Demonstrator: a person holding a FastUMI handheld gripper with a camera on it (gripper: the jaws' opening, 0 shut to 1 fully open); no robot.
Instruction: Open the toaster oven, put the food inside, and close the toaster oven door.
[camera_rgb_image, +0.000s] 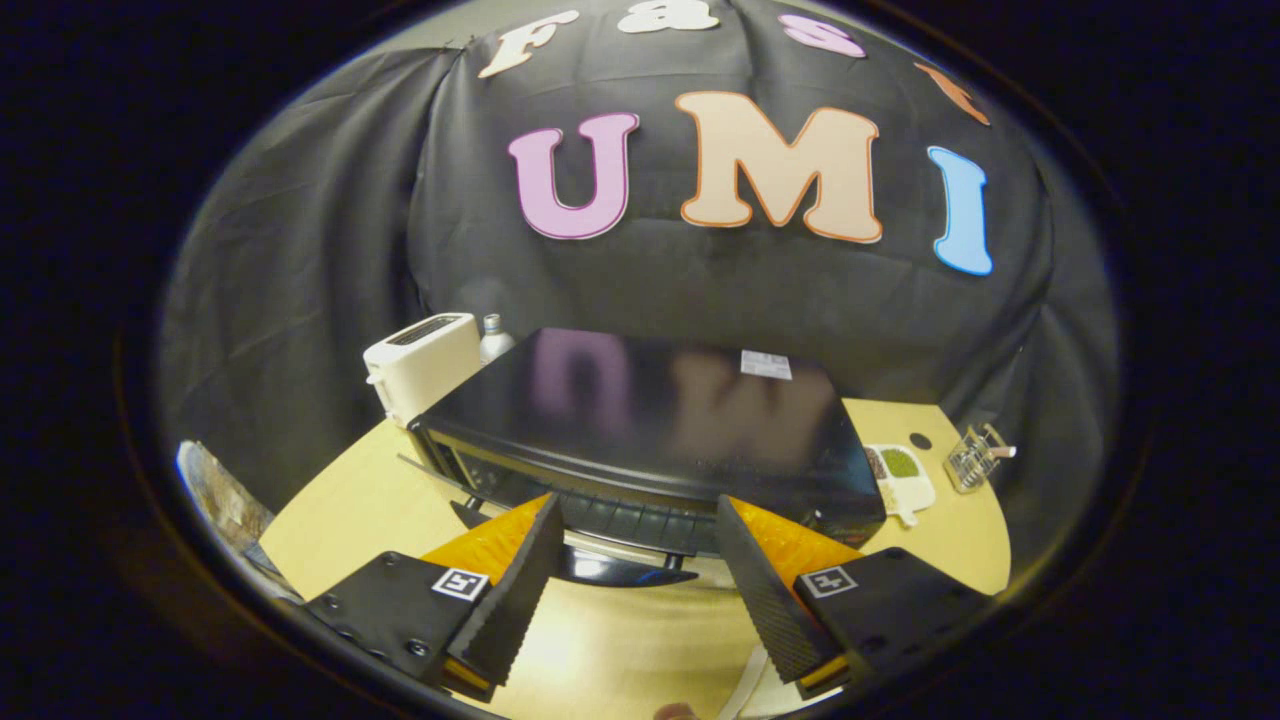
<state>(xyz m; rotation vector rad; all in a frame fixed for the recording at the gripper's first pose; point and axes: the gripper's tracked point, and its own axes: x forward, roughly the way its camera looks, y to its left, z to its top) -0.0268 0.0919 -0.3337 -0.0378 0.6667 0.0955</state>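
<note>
The black toaster oven (650, 420) sits on the pale wooden table (350, 510), just ahead of the gripper (635, 520), whose jaws stand open and hold nothing. A small white label (766, 364) on its top is too blurred to read. A food tray (900, 475) lies beside it; a white toaster (420, 365) stands behind.

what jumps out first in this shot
The big black toaster oven fills the middle of the wooden table, its glossy top mirroring the wall. The open gripper hangs just in front of it, one finger to each side of the door handle, gripping nothing. A white toaster stands behind the oven's corner, and a food tray lies beside the oven.
</note>
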